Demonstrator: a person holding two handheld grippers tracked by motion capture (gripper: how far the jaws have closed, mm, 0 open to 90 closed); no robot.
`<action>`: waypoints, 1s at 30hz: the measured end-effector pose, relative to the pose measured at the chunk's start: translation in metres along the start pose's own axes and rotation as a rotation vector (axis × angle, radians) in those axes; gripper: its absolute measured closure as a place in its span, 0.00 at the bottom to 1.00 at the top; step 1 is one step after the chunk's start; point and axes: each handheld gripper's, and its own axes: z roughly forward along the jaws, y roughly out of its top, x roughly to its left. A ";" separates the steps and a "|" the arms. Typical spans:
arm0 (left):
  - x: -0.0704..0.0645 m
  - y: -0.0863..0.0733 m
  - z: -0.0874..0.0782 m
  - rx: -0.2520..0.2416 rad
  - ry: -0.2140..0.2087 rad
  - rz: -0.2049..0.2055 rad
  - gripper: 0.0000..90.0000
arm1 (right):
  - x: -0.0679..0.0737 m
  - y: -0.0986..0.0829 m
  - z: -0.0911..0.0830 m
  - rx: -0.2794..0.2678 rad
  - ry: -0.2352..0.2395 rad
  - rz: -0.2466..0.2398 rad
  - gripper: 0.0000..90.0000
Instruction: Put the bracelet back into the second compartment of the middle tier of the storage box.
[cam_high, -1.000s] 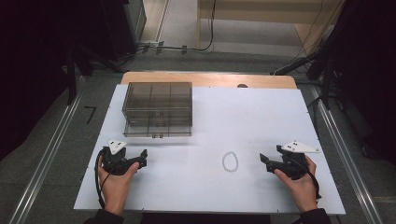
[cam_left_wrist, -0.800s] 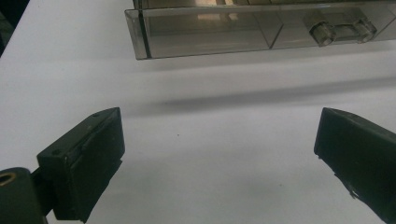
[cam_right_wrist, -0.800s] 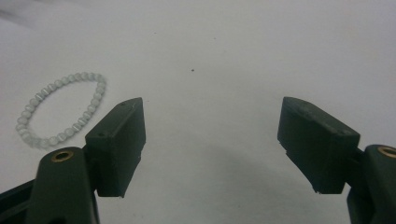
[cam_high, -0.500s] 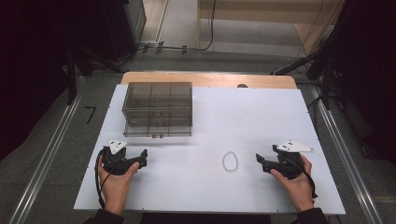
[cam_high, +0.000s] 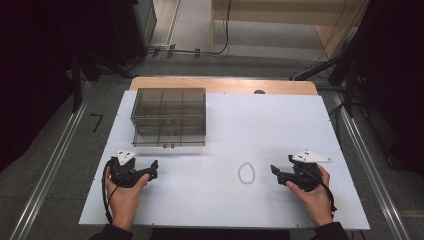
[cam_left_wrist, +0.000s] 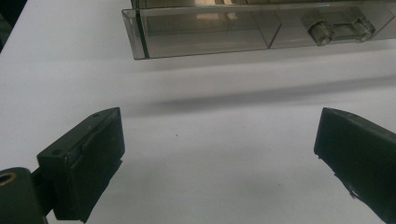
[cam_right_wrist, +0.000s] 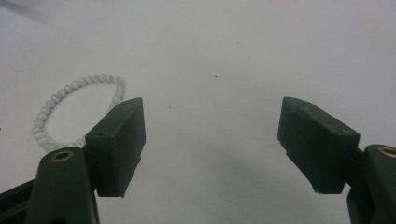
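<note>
High view shows a pale bead bracelet (cam_high: 246, 173) lying flat on the white counter (cam_high: 260, 125), toward the near right, with nothing touching it. Just to its right, the right gripper (cam_high: 278, 171) rests low in the person's right hand (cam_high: 314, 192), pointing at the bracelet; in the right gripper view its fingers (cam_right_wrist: 119, 140) stand wide apart and empty, the bracelet (cam_right_wrist: 70, 109) partly behind the left one. Well apart on the near left, the left gripper (cam_high: 152, 169) sits in the left hand (cam_high: 122, 192), fingers (cam_left_wrist: 88, 161) also spread wide, facing a smoky clear drawer box (cam_high: 169, 116) at the far left, whose lowest drawer (cam_left_wrist: 261, 25) shows a clear handle
</note>
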 end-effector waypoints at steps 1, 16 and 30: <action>0.000 0.000 0.000 0.000 0.000 0.000 0.02 | 0.000 0.000 0.000 0.000 0.000 0.000 0.24; 0.000 0.000 0.000 0.003 -0.007 0.001 0.02 | 0.008 0.003 0.006 0.013 0.012 -0.020 0.25; 0.000 0.000 0.001 0.008 -0.011 0.000 0.02 | 0.014 0.005 0.011 0.019 0.021 -0.039 0.24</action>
